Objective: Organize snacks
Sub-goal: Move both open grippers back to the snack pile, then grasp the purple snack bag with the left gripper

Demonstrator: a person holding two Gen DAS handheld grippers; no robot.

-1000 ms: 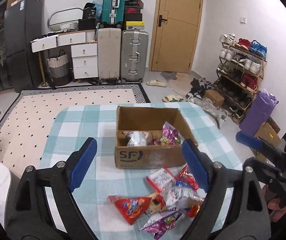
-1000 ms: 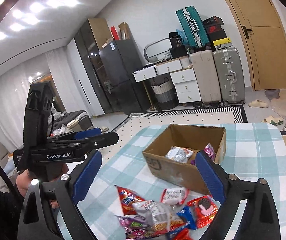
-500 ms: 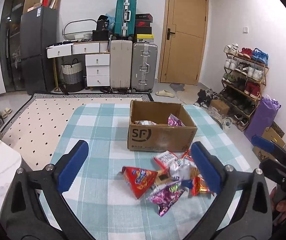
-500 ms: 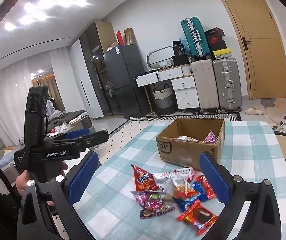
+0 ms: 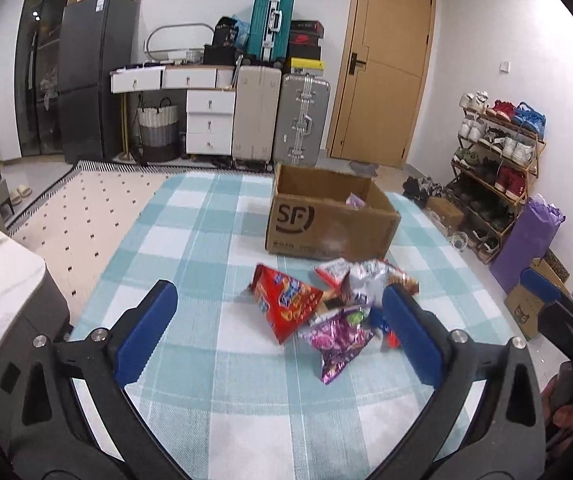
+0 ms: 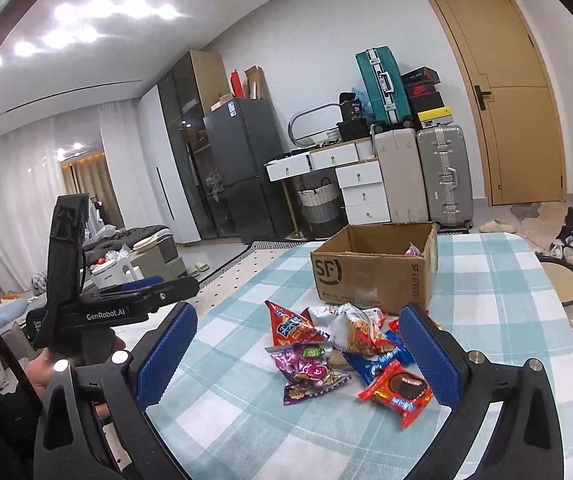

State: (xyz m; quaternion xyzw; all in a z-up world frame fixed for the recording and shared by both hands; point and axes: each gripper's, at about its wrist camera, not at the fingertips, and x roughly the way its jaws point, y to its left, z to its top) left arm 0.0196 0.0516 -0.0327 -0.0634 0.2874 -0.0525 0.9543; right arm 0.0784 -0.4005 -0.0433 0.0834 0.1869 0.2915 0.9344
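box contents: cardboard box [image 5: 328, 220] walls hide nearly everything inside, only a purple wrapper tip [image 5: 353, 200] pokes over the rim
snack pile: in the left wrist view it's smeared with blur, and the left gripper's right finger [image 5: 410, 332] covers its right side
blue packet [image 6: 378, 362]: mostly buried under other bags
right gripper [image 5: 558, 308]: cut off at the right edge
packet print: too small to read

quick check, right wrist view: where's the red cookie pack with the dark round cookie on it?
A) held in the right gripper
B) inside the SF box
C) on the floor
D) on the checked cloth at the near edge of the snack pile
D: the red cookie pack lies on the checked cloth, nearest the camera in the pile; the SF box stands behind, and the right gripper is open, holding nothing.
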